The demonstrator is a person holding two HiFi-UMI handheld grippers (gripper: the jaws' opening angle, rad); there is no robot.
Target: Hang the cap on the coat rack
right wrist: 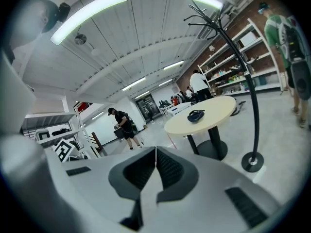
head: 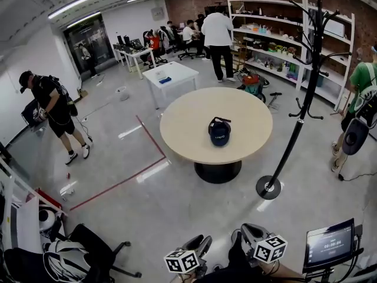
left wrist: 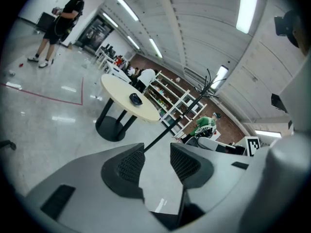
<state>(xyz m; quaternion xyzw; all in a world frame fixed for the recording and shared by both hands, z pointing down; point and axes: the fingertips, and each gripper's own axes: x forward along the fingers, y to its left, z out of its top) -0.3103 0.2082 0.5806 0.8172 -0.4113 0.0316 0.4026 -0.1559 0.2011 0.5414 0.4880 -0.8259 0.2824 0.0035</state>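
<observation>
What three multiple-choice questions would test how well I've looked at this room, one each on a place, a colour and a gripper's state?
1. Where is the cap?
A. on the round table
B. on the shelves
C. on the floor

2. What colour is the coat rack?
A. white
B. black
C. red

3. What state is the right gripper in?
A. shut, with nothing held
B. open
C. shut on the cap

Answers:
1. A: the dark cap lies near the middle of the beige tabletop.
2. B: its pole, hooks and base are all black.
3. A: its jaws meet with nothing between them.
</observation>
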